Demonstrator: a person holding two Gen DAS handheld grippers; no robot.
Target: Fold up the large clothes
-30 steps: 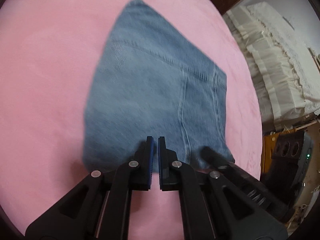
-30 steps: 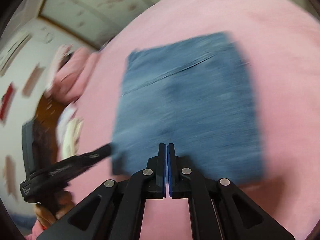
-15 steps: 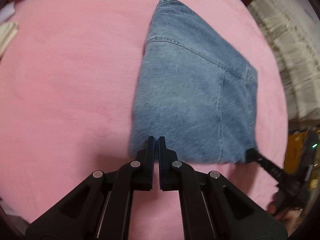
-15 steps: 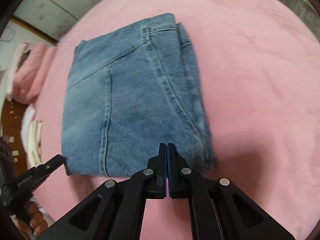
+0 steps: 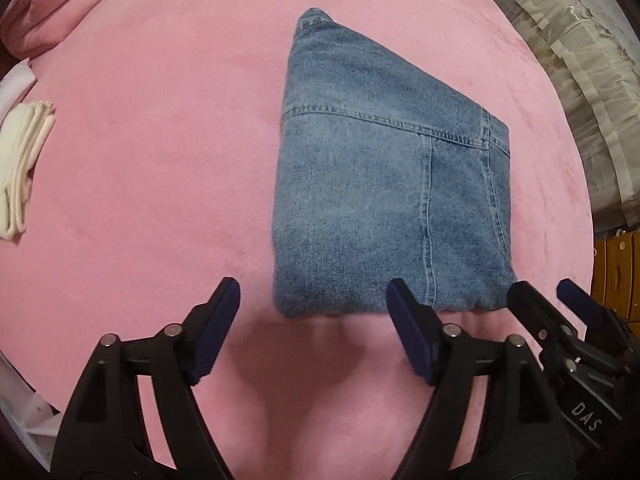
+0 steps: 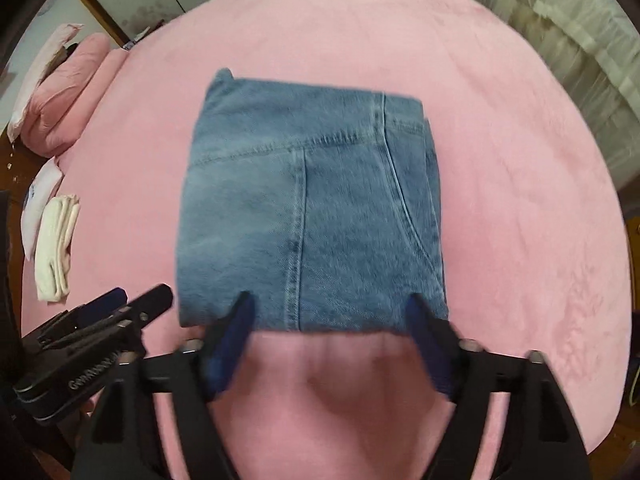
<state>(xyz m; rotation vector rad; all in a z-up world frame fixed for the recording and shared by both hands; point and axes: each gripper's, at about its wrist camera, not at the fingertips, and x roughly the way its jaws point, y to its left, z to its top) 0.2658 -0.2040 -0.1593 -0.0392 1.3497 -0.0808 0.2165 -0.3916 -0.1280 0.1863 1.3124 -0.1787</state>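
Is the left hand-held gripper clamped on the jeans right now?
No, the left hand-held gripper is open, both fingers apart over the pink bedspread beside the folded jeans.

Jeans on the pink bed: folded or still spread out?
Folded: the jeans lie as one compact stacked rectangle, and both open grippers, left and right, hold nothing.

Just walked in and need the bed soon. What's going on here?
A person is folding clothes with a handheld claw in each hand. The jeans lie folded into a compact rectangle on the pink blanket. The left claw and right claw are open at the near edge, holding nothing. Folded white cloth lies to the left.
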